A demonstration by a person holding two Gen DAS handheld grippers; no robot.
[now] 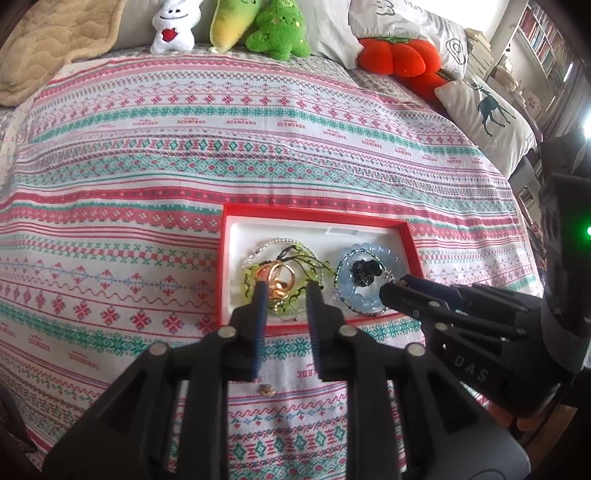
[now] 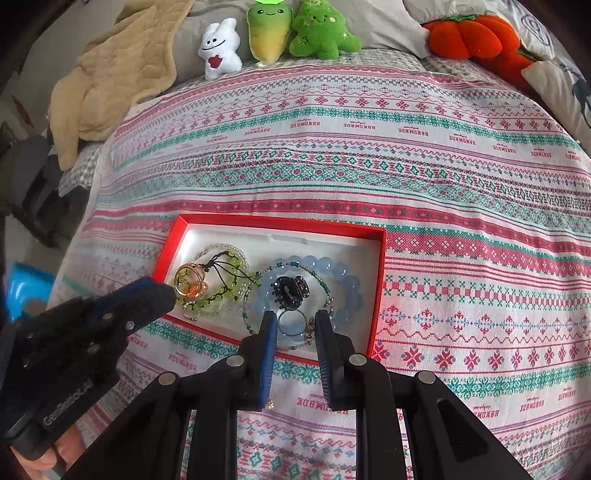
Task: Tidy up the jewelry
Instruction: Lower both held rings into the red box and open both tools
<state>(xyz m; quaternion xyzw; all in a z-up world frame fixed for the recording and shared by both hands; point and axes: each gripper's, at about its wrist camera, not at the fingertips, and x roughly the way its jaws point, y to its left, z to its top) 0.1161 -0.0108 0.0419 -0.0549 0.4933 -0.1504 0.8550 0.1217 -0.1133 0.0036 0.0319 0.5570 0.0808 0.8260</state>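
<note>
— Item one, the container?

— Red box (image 2: pixel 376 295) with white lining, on the patterned bedspread (image 2: pixel 406 166); its long axis runs left to right across both views.

— Contents?

— Left half: green bead bracelet (image 2: pixel 221 295) with black cord, gold rings (image 2: pixel 190 282) lying on it. Right half: blue bead bracelet (image 2: pixel 343 284) laid flat as a ring, dark hair claw (image 2: pixel 290 290) at its centre, a thin ring (image 2: pixel 291 323) at its near edge.

— Loose pieces?

— One small gold stud (image 1: pixel 266 388) on the bedspread, just outside the box's near edge.

— The tongs?

— Left tongs (image 1: pixel 284 291): parted, empty, tips over the green bracelet. Right tongs (image 2: pixel 295 321): parted, empty, tips flanking the thin ring at the box's near right.

— Background?

— White plush (image 2: pixel 219 50), two green plushes (image 2: pixel 321 33), an orange pumpkin cushion (image 2: pixel 469 35), a beige blanket (image 2: pixel 110 74).
</note>
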